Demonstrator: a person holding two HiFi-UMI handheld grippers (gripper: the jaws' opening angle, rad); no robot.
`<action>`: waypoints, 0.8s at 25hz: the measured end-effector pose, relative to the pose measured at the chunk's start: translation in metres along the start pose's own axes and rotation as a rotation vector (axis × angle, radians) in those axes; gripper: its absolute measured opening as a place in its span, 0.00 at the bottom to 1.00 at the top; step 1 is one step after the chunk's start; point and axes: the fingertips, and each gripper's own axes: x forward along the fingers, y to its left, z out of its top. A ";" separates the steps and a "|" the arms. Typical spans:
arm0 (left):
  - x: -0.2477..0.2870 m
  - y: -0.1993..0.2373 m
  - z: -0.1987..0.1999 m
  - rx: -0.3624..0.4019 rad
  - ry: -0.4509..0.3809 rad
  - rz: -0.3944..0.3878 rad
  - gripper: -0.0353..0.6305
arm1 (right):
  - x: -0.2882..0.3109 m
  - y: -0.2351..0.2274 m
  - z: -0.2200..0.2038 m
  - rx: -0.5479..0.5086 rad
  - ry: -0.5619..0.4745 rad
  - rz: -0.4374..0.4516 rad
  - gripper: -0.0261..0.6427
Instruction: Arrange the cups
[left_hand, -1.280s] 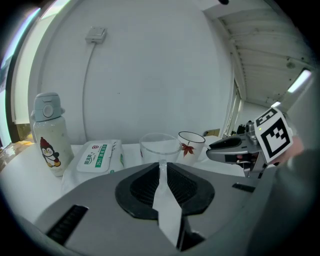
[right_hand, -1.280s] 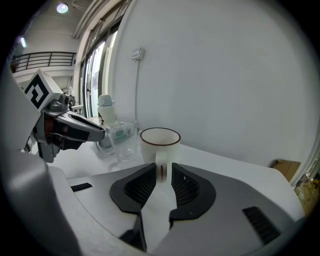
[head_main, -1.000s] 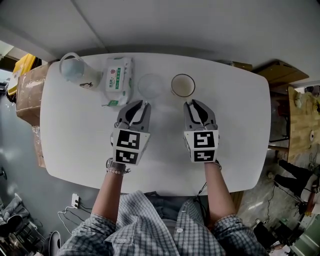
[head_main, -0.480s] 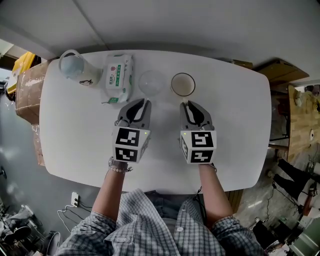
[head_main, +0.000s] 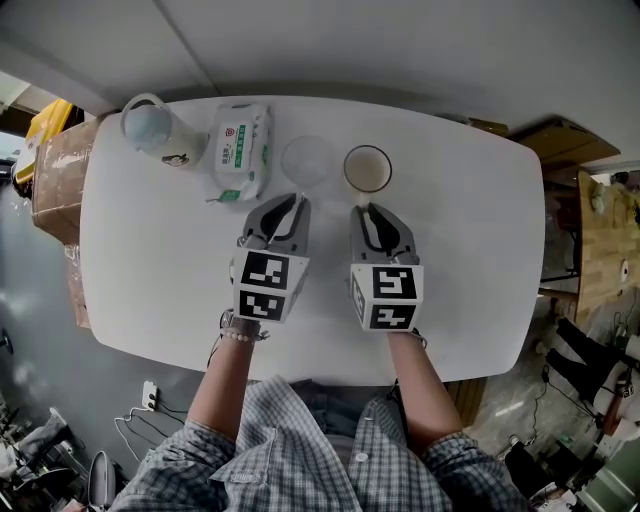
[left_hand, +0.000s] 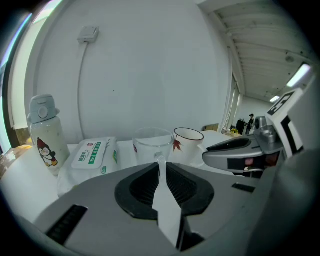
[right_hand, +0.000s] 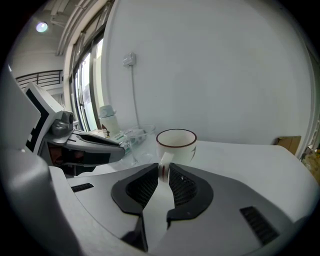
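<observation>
A clear glass cup and a white mug with a brown rim stand side by side at the far middle of the white table. My left gripper points at the glass cup. Its jaws are closed to a thin gap with the glass handle pinched at the tips. My right gripper reaches the mug, its jaws shut on the mug's handle. Both cups stand upright on the table.
A pale water bottle with a penguin print stands at the far left corner, with a pack of wet wipes lying beside it, close to the glass cup. A cardboard box sits off the table's left edge.
Both grippers have slid forward to the cups. The handles, which lay ahead of the tips a second ago, now sit between the jaws.
</observation>
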 end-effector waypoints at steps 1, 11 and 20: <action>0.000 -0.001 -0.001 -0.004 0.002 -0.007 0.12 | 0.000 0.000 0.000 -0.009 -0.001 0.002 0.14; -0.017 -0.006 -0.004 0.014 0.012 -0.037 0.12 | -0.018 -0.008 0.008 -0.045 -0.044 -0.051 0.14; -0.074 -0.005 0.020 0.047 -0.085 -0.087 0.07 | -0.078 0.002 0.034 -0.031 -0.142 -0.087 0.11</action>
